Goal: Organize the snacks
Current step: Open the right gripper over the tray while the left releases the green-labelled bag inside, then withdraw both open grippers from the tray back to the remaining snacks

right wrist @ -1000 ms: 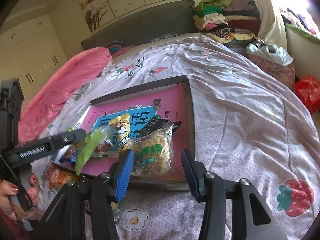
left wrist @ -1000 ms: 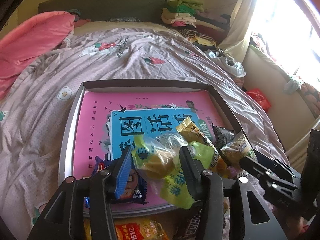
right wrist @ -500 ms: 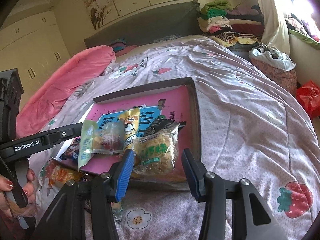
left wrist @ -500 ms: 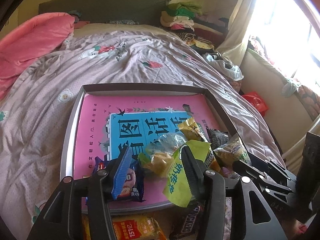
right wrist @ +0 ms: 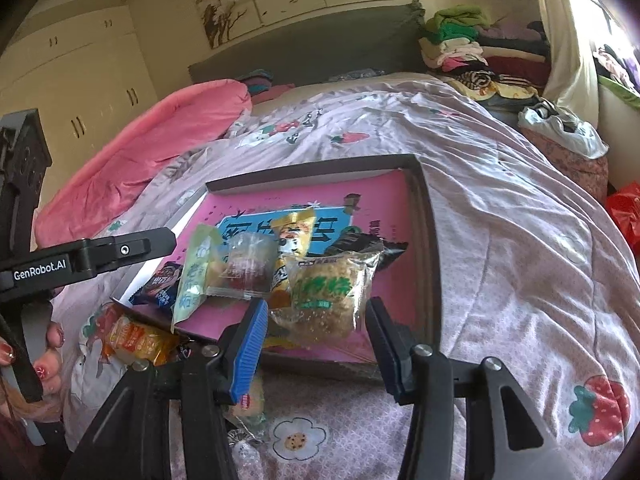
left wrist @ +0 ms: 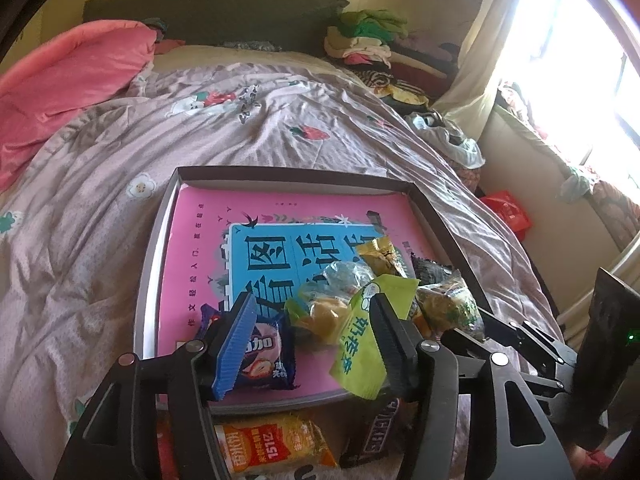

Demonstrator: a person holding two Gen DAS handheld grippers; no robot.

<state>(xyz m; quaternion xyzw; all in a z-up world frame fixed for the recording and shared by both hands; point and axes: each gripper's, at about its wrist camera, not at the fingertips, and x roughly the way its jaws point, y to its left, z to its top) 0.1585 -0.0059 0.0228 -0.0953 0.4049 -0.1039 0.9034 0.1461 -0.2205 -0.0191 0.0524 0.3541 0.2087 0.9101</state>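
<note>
A shallow box with a pink and blue liner lies on the bed. Inside it lie a green-edged clear snack packet, a blue cookie packet, a yellow packet, a dark packet and a rice-cracker packet. My left gripper is open and empty just above the near edge of the box, over the green packet. My right gripper is open and empty in front of the rice-cracker packet. The green packet also shows in the right wrist view.
An orange packet and a dark chocolate bar lie on the quilt in front of the box. A pink duvet is at the far left. Folded clothes are piled by the headboard. A window is at the right.
My left gripper let go of the green-edged packet, which dropped into the box, and the gripper drew back toward me. My right gripper stayed open and nearly still.
</note>
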